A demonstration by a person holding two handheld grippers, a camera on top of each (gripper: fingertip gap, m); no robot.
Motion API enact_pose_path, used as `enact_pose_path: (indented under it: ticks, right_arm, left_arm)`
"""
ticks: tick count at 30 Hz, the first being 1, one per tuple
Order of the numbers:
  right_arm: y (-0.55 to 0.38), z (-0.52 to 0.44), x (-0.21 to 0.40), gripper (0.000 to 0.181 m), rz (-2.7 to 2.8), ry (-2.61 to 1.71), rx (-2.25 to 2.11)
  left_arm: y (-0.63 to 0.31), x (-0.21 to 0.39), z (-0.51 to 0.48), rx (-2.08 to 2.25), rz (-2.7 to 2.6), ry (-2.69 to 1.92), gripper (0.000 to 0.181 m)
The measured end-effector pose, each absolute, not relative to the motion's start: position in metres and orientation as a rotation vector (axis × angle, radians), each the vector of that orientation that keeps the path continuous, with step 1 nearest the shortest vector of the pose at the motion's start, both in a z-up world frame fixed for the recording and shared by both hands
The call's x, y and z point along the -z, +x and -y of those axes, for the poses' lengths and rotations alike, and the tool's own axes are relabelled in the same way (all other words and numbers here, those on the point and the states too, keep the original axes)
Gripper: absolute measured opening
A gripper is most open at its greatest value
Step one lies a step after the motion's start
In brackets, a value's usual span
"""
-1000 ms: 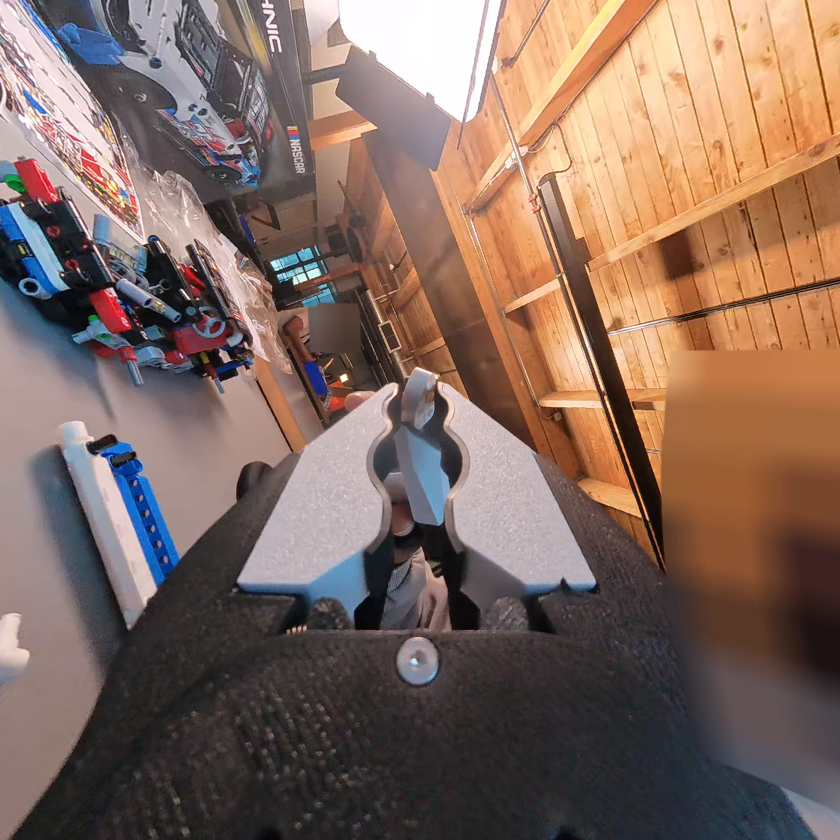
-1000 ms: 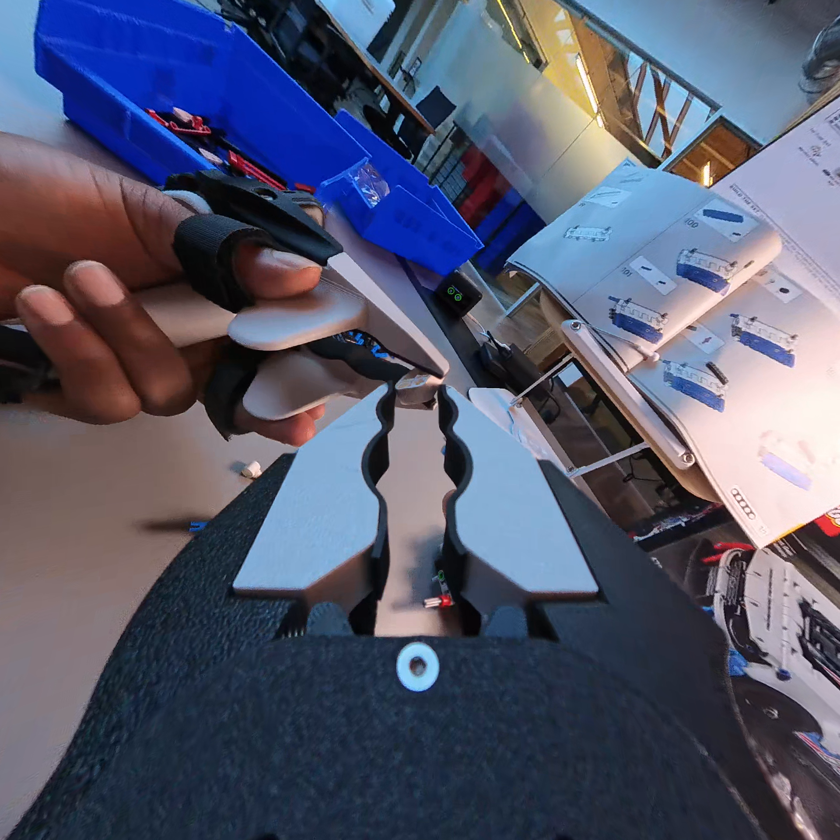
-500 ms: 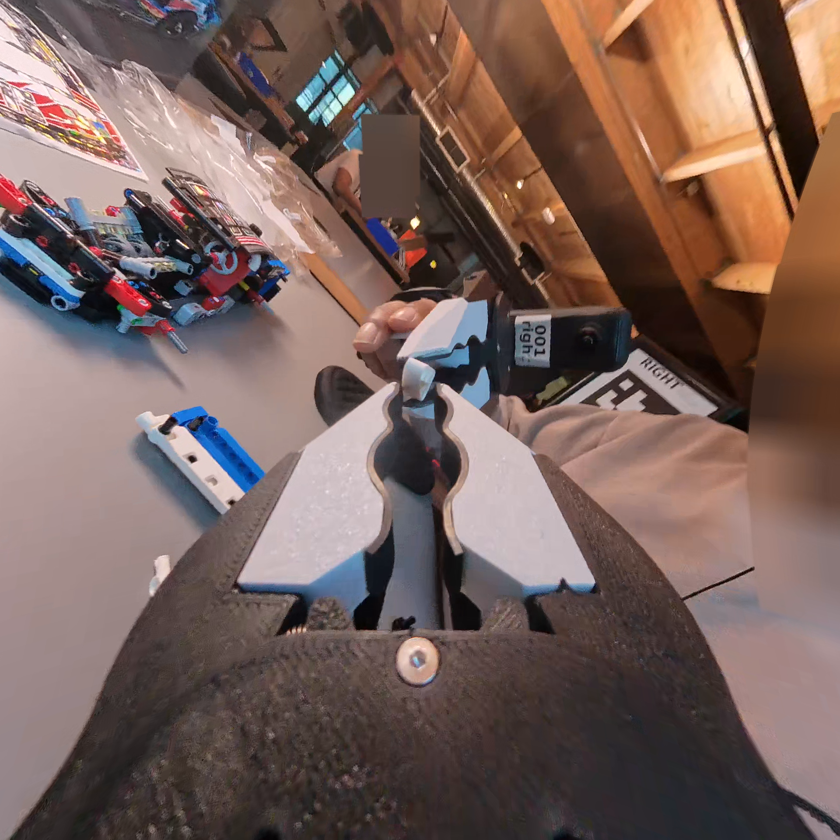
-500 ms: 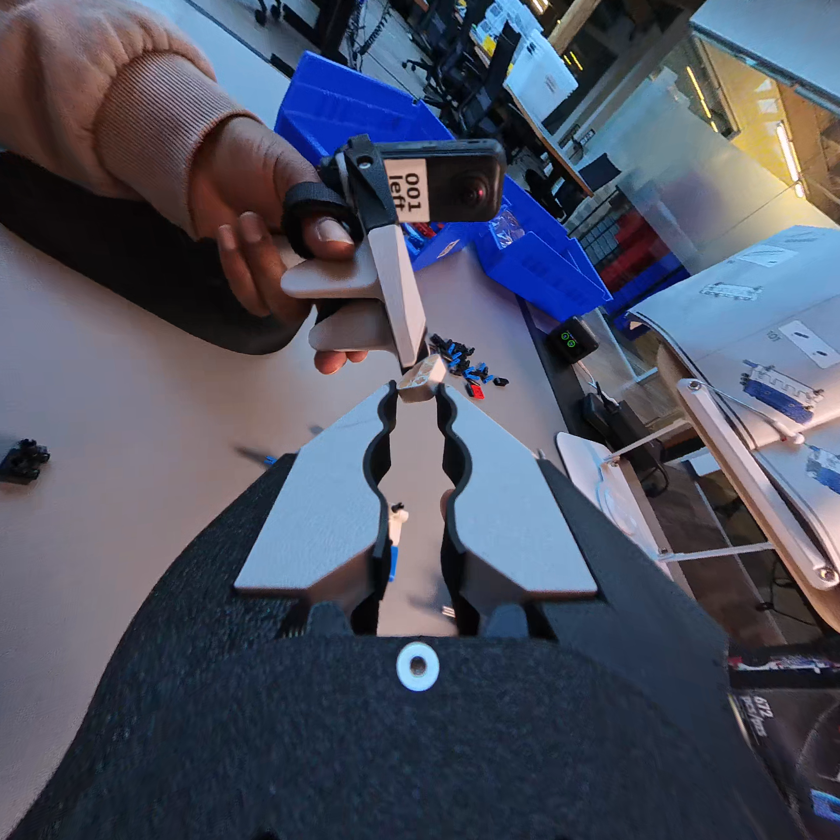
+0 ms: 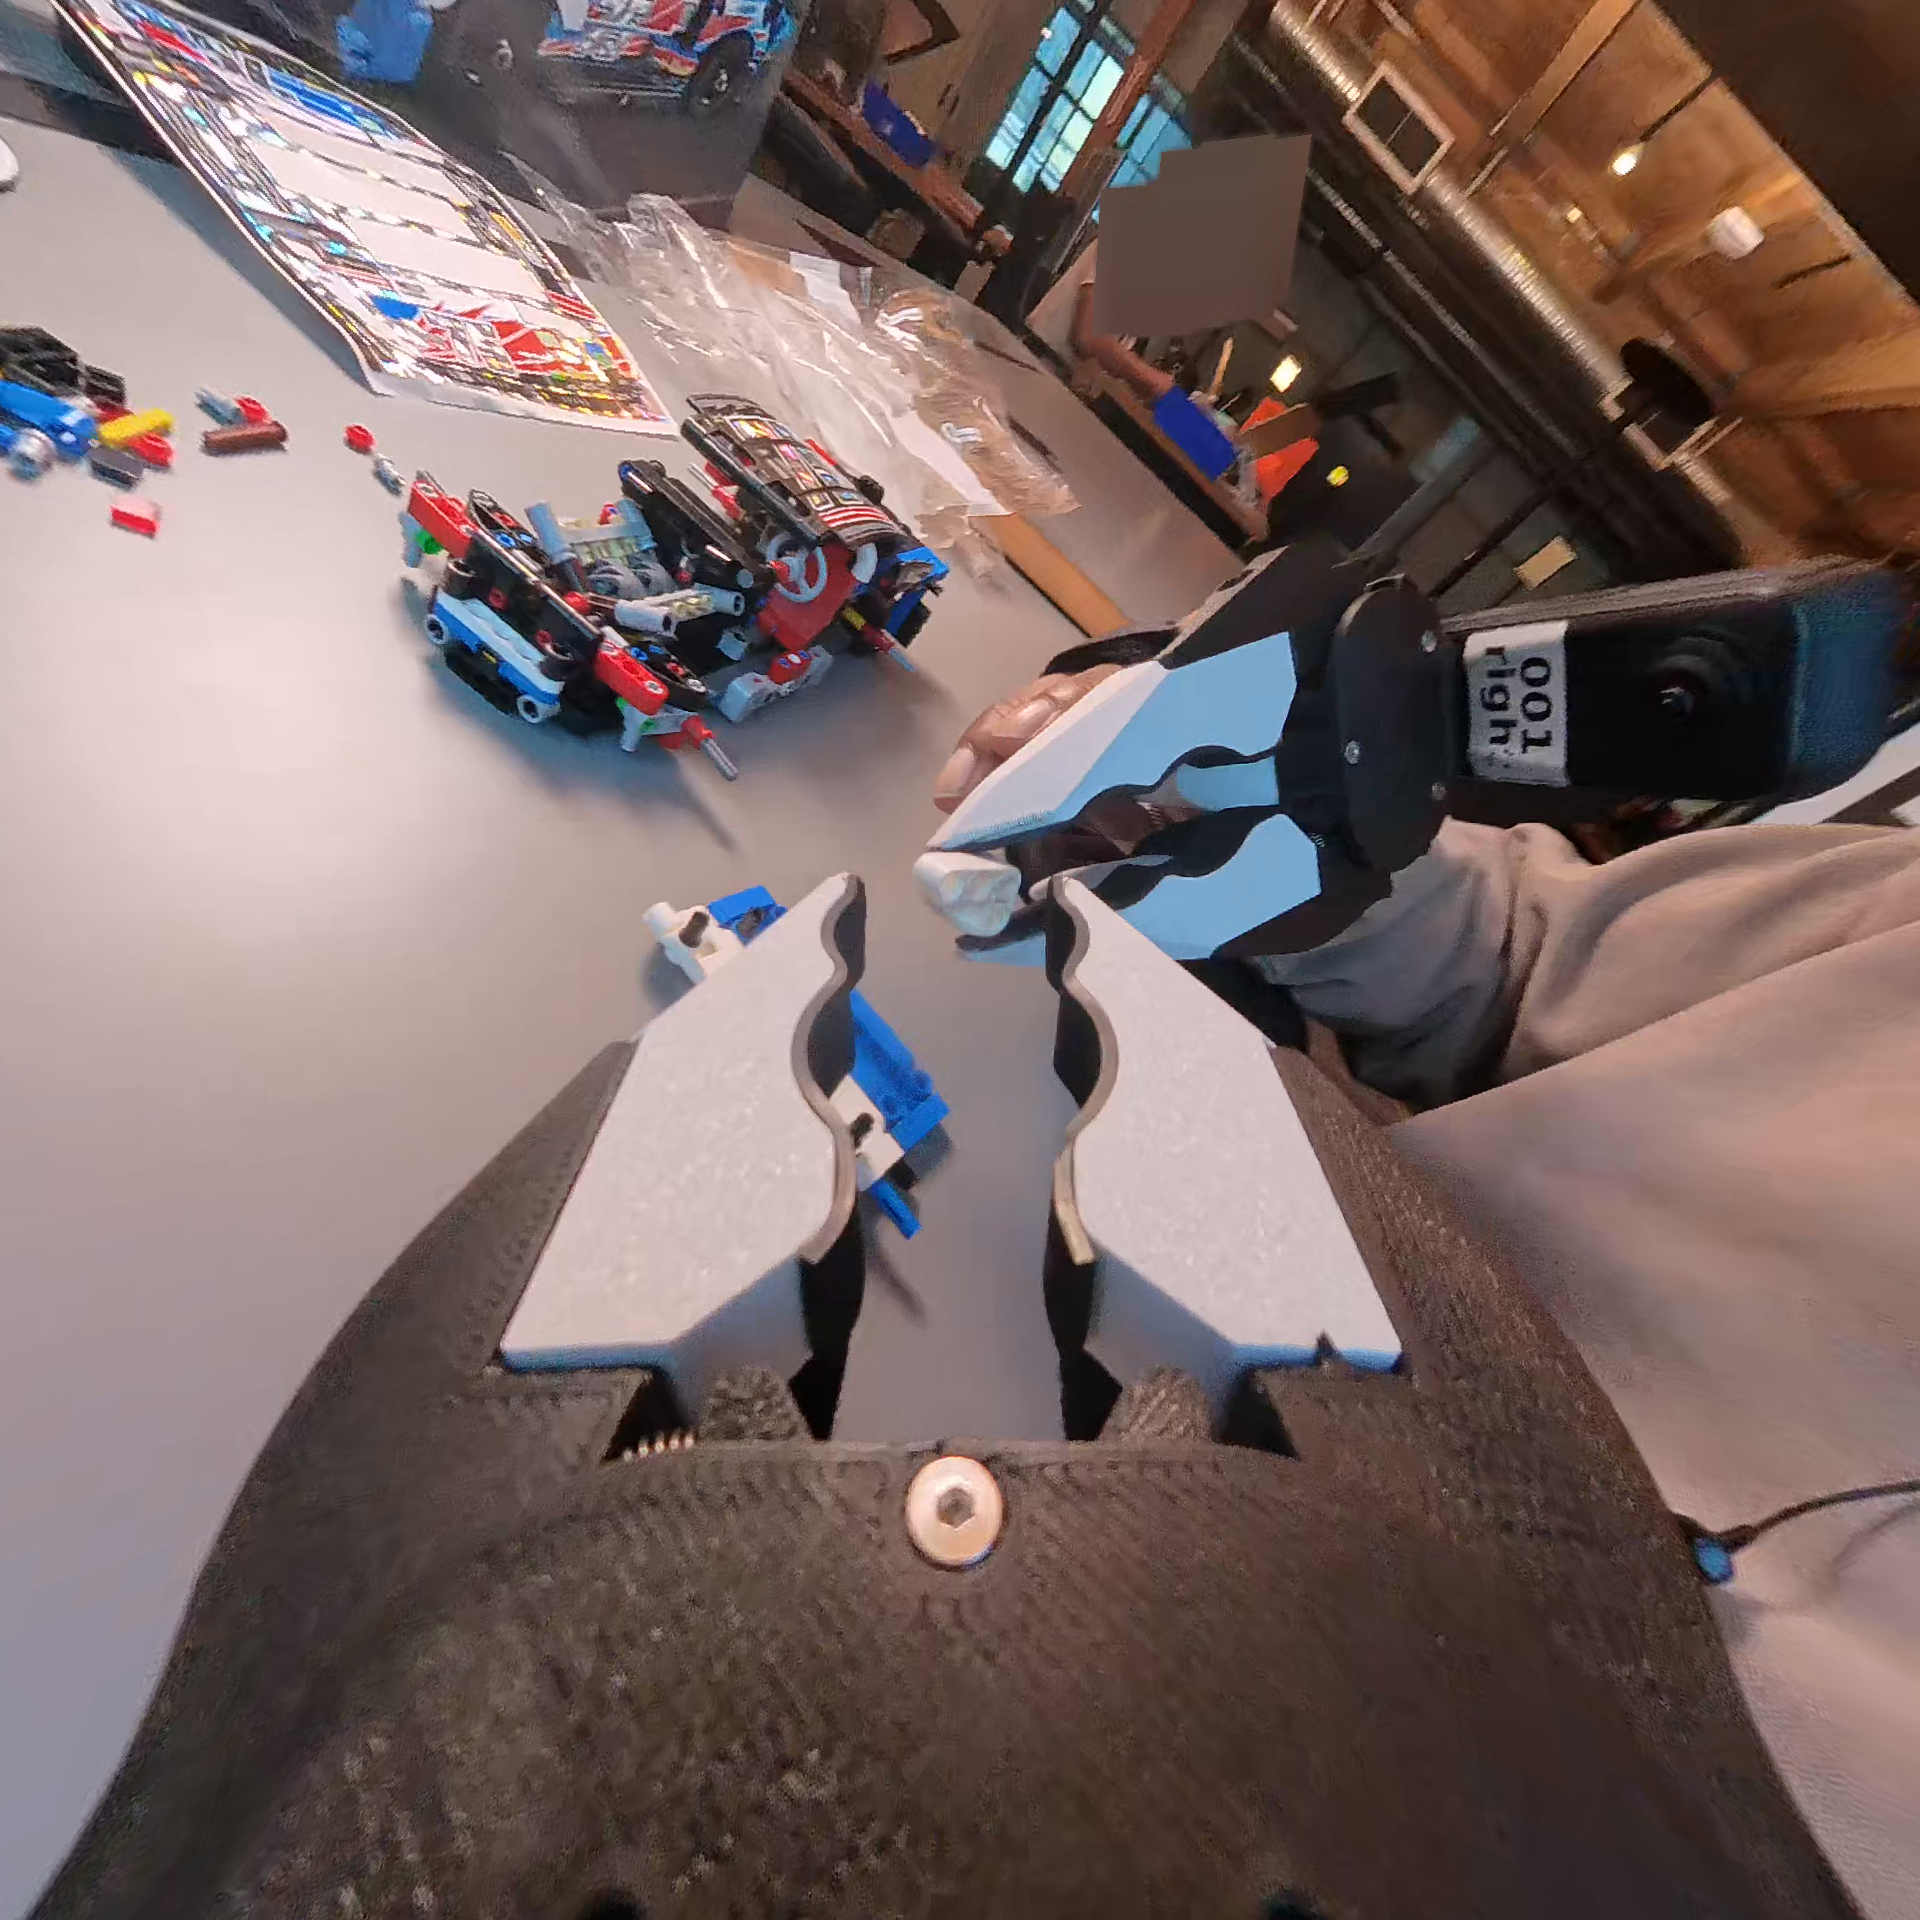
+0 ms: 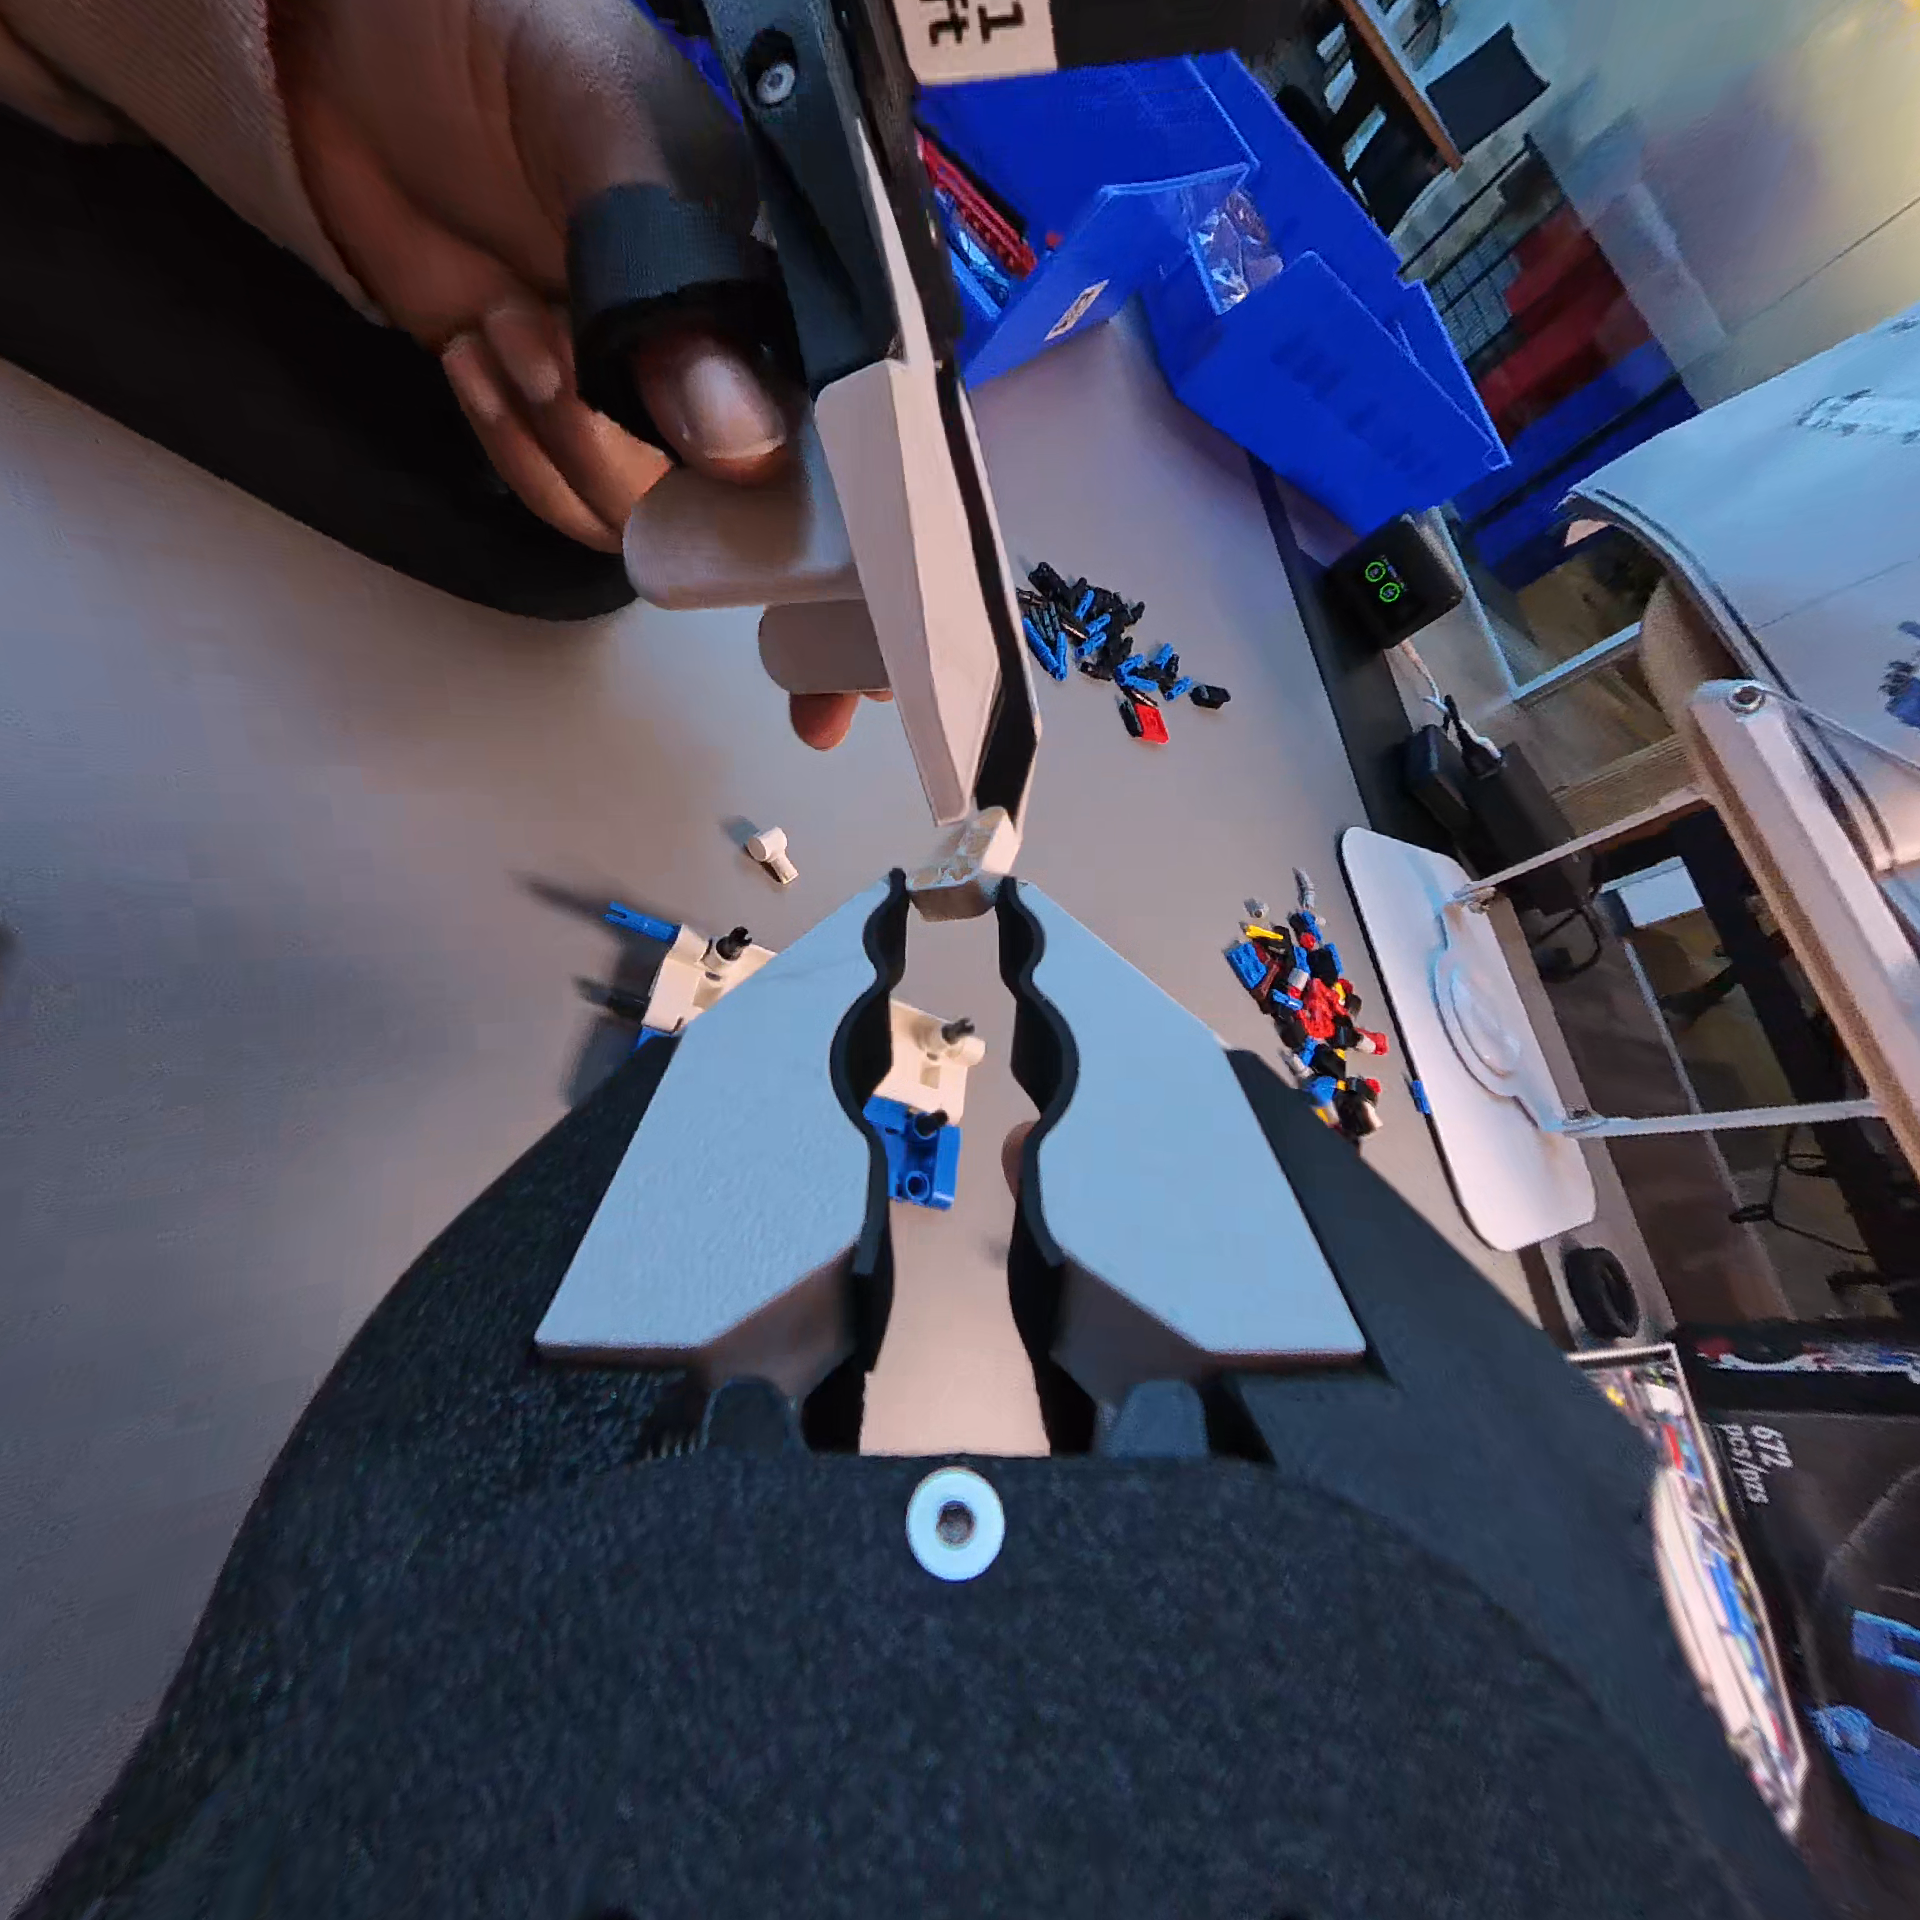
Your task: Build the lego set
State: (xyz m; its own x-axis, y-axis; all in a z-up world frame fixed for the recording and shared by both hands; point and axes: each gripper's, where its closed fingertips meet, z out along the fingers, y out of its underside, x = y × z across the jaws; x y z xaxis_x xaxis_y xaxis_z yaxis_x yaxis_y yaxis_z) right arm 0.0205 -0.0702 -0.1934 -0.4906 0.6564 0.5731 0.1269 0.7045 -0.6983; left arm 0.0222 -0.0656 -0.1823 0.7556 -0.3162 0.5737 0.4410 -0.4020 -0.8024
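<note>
My right gripper (image 6: 951, 885) is shut on a small white Lego piece (image 6: 954, 868) at its fingertips, held above the grey table (image 6: 312, 831). My left gripper (image 5: 956, 914) is open, its fingertips on either side of that piece (image 5: 971, 889) without gripping it. The right gripper also shows in the left wrist view (image 5: 951, 896), coming in from the right. The left gripper shows edge-on in the right wrist view (image 6: 977, 816), its tip at the piece. A blue and white subassembly (image 5: 894, 1091) lies on the table just below both grippers (image 6: 920, 1127).
A partly built car (image 5: 665, 603) sits farther out, with a sticker sheet (image 5: 416, 291), plastic bags (image 5: 831, 312) and loose pieces (image 5: 83, 426) behind. The right wrist view shows blue bins (image 6: 1299, 343), two piles of small pieces (image 6: 1112, 644) (image 6: 1309, 997) and a booklet stand (image 6: 1455, 1039). Left tips and right tips are each some 15 cm from the partly built car (image 5: 665, 603).
My left gripper held the white piece and brought it down to my right gripper. Now the right gripper has closed on it and the left gripper has opened.
</note>
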Motion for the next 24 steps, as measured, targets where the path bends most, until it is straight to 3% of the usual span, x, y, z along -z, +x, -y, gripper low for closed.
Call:
enact_pose_path:
  ticks: [6, 15, 24]
  right_arm:
    - [0.016, 0.074, 0.2, 0.015, 2.023, -0.598, -0.736]
    - [0.018, 0.075, 0.195, 0.015, 1.985, -0.606, -0.829]
    - [0.024, 0.086, 0.167, 0.018, 1.798, -0.377, -0.883]
  left_arm:
    - [0.027, 0.196, 0.061, 0.654, 0.014, -1.919, 0.021]
    - [0.03, 0.191, 0.061, 0.71, -0.005, -1.881, 0.021]
    - [0.038, 0.166, 0.074, 1.268, 0.142, -1.642, 0.02]
